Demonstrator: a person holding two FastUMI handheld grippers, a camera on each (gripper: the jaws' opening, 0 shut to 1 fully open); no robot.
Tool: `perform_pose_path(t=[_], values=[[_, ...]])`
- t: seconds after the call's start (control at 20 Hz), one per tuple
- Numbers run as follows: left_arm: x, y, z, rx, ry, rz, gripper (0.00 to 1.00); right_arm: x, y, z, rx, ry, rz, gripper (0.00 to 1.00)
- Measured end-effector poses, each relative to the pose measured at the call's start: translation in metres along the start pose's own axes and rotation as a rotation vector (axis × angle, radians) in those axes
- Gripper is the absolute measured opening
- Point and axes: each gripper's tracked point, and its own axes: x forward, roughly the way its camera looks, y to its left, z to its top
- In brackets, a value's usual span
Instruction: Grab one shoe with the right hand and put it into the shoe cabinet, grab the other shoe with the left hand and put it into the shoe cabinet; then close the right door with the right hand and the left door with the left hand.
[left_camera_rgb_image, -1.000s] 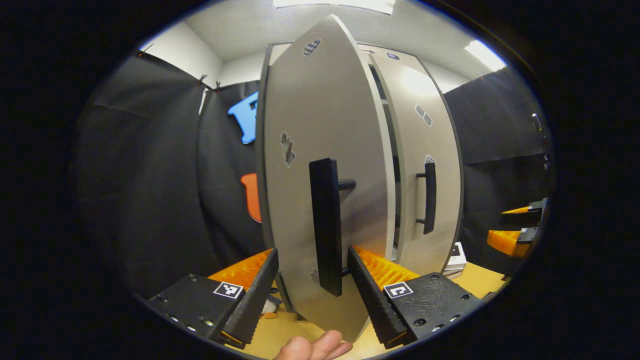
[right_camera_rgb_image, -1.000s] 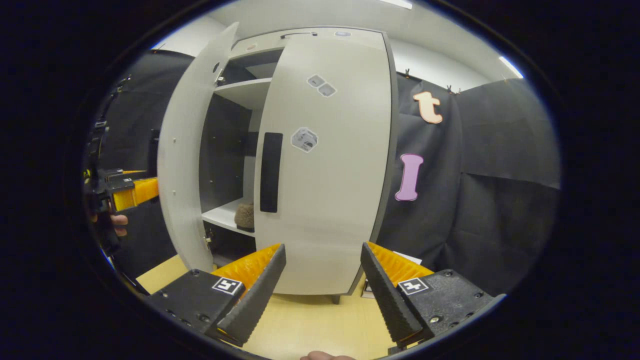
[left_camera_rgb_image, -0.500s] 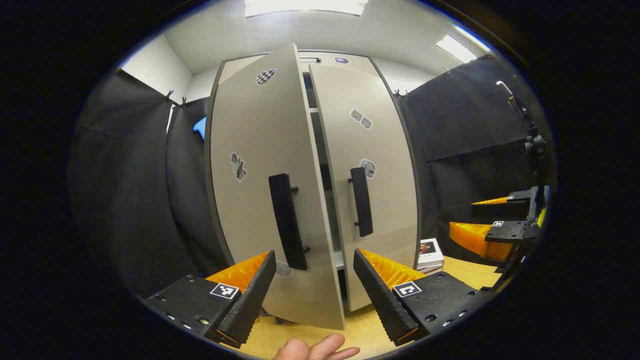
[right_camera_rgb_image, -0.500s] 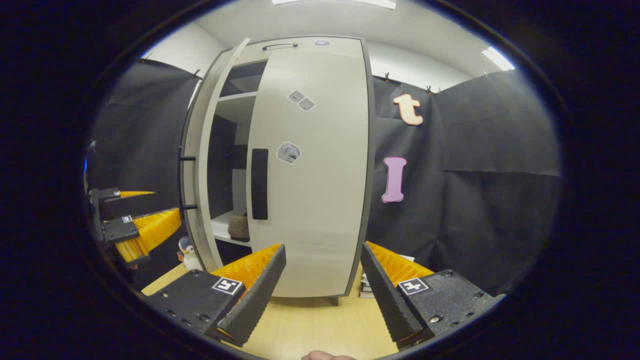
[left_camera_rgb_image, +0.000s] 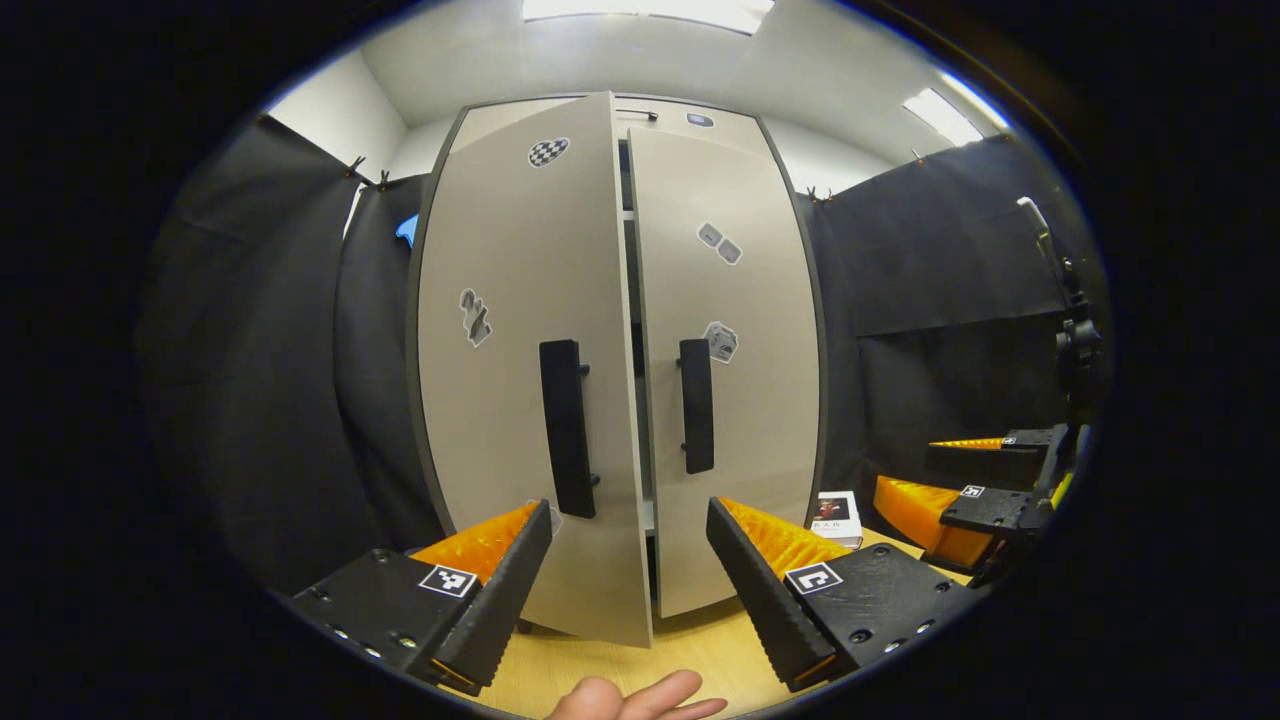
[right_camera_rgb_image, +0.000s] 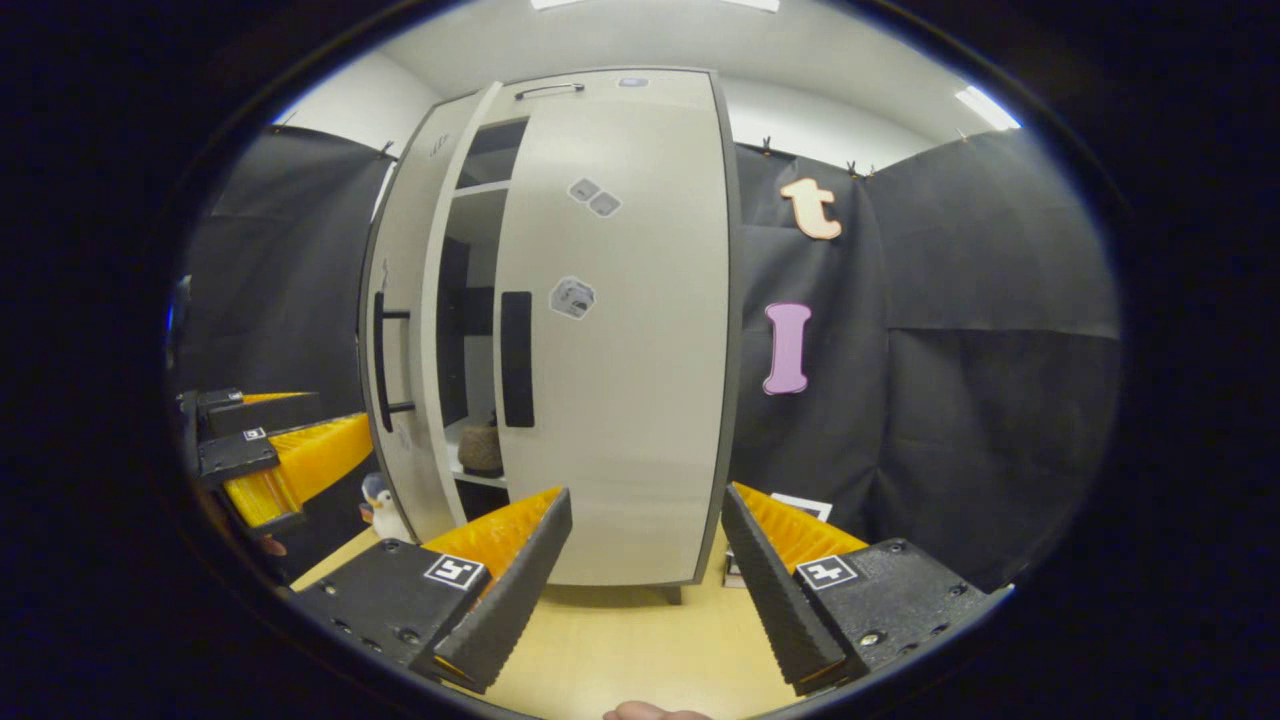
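The pale grey shoe cabinet (left_camera_rgb_image: 730, 180) stands ahead on a wooden floor. Its right door (left_camera_rgb_image: 735, 400) (right_camera_rgb_image: 620, 380) is flush shut, with a black handle (left_camera_rgb_image: 696, 405). The left door (left_camera_rgb_image: 510, 400) (right_camera_rgb_image: 400, 330) stands a narrow gap ajar, its black handle (left_camera_rgb_image: 566, 428) facing me. Through that gap, a brown fuzzy shoe (right_camera_rgb_image: 481, 449) rests on a white shelf. My left gripper (left_camera_rgb_image: 628, 585) is open, a little short of the left door, holding nothing. My right gripper (right_camera_rgb_image: 645, 575) is open and empty before the right door. Each gripper also appears at the other view's edge: the right gripper (left_camera_rgb_image: 965, 480), the left gripper (right_camera_rgb_image: 265, 450).
Black cloth walls close in on both sides of the cabinet. A small stack of books (left_camera_rgb_image: 838, 512) lies on the floor at the cabinet's right foot. A penguin toy (right_camera_rgb_image: 380, 508) stands by the left door's base. A hand's fingers (left_camera_rgb_image: 640, 697) show at the bottom edge.
The left door has swung from wide open to nearly shut. My left gripper has drawn back from its handle. The right gripper has barely moved.
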Motion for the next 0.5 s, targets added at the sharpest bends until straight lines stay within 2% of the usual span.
perform_pose_path(t=[0.2, 0.5], values=[[0.003, -0.001, -0.002, -0.021, 0.021, 0.034, 0.96, 0.006, -0.017, -0.005, 0.002, 0.009, -0.001, 0.98], [0.009, 0.005, -0.021, -0.048, 0.086, 0.125, 0.96, 0.022, -0.027, -0.023, -0.022, 0.036, 0.048, 0.98]])
